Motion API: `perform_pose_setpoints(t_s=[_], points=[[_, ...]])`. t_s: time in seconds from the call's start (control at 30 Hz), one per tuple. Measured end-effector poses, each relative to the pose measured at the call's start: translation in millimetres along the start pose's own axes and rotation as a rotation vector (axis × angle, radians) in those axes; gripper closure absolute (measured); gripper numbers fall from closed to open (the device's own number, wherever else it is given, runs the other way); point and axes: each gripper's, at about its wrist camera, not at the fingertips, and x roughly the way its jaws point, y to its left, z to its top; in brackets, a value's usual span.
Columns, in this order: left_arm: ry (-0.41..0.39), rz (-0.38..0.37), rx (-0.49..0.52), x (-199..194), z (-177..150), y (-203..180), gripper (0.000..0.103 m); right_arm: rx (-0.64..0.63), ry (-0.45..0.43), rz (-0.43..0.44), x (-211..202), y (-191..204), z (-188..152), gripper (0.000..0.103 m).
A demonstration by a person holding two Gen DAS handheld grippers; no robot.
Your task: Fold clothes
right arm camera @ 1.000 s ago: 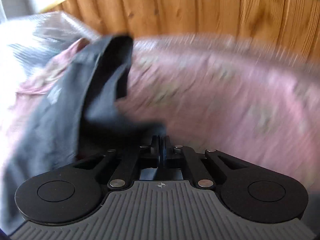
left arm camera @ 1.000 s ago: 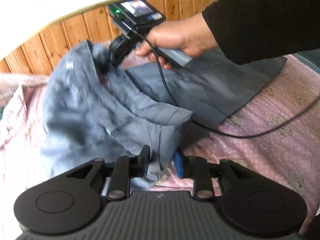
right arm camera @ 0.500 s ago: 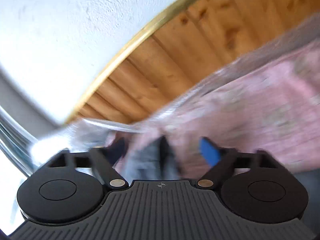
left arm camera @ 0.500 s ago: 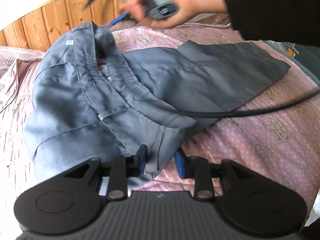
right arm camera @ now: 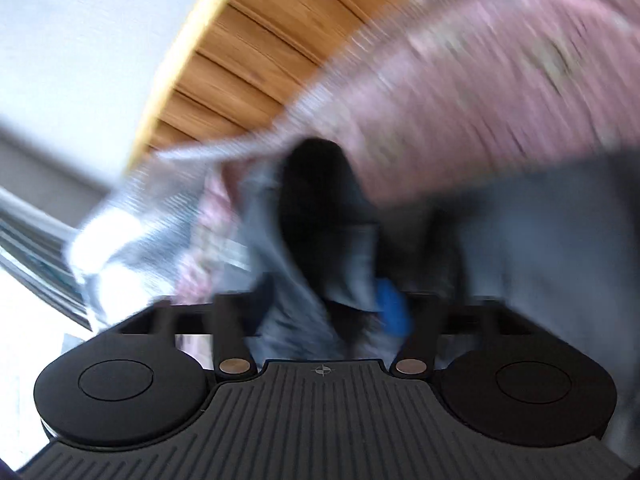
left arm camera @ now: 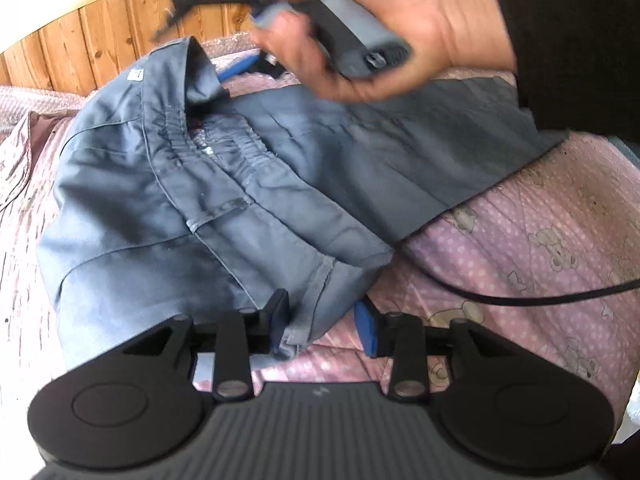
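Grey trousers (left arm camera: 248, 200) lie crumpled on the pink bedspread (left arm camera: 540, 248), waistband toward me and legs stretching right. My left gripper (left arm camera: 324, 324) sits at the near waistband corner. Its jaws are opening: the cloth rests against the left pad, and the right pad (left arm camera: 367, 330) stands clear of it. A hand (left arm camera: 384, 28) holds my right gripper (left arm camera: 252, 66) above the far end of the waistband, blurred. In the right wrist view that gripper (right arm camera: 320, 312) stands wide open, with grey cloth (right arm camera: 304, 280) loose between its fingers. The picture is smeared.
A black cable (left arm camera: 520, 300) runs across the bedspread to the right of the trousers. Wood panelling (left arm camera: 100, 40) backs the bed under a white wall. A clear plastic sheet (left arm camera: 24, 104) lies at the far left edge.
The right gripper opened and let go of the raised waistband, which sank onto the bed. It then rolled and swung above the trousers. The left jaws spread slightly.
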Motion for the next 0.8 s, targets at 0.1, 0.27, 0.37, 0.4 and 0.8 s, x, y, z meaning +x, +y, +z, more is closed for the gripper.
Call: perform_pose_setpoints(t_s=[0.1,0.27,0.37,0.4,0.8], points=[[0.001,-0.001,0.009,0.9,1.0,-0.5,0.068,-0.025,-0.006,0.043,5.5,14.9,7.3,0.012],[-0.016,-0.003,0.014,-4.9,0.7,0.5,0.067,-0.071,0.119,-0.073,31.6,19.5,-5.0,0.094],[-0.065,-0.041,-0.034,-16.8,2.6,4.4,0.067,-0.034,0.099,-0.078,16.8,3.5,-13.5,0.102],[-0.052,-0.061,-0.050,-12.7,1.6,4.5,0.067,0.000,0.062,-0.081,3.1,-5.4,-12.3,0.102],[-0.098,-0.227,-0.133,-57.6,22.5,34.1,0.064,0.023,0.133,-0.154,-0.2,-40.4,0.2,0.073]])
